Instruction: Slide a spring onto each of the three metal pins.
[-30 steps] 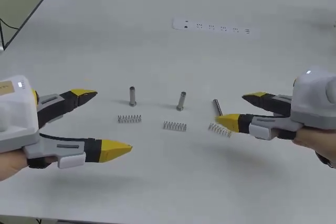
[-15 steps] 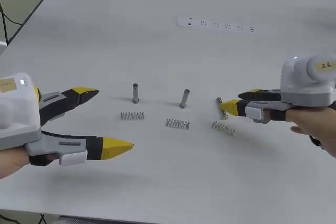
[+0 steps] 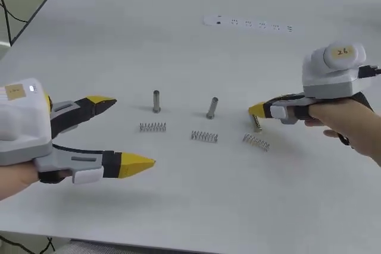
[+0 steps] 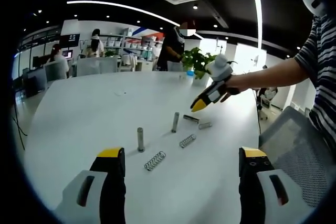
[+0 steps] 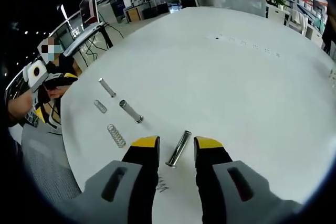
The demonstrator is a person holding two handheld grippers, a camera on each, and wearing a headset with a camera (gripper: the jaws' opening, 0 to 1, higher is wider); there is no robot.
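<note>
Three metal pins [image 3: 156,100]; three springs [image 3: 152,127]; one power strip [image 3: 247,25]; two claws: left claw [image 3: 130,130], right claw [image 3: 257,111].

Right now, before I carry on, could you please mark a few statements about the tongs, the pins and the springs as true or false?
1. All three springs lie loose on the table. True.
2. The left tongs are shut on a spring. False: they are open, empty and well apart from the parts.
3. The right tongs straddle the rightmost pin, one jaw on each side. True.
4. The power strip lies between the pins and the springs. False: it lies far back on the table, away from the person.
</note>
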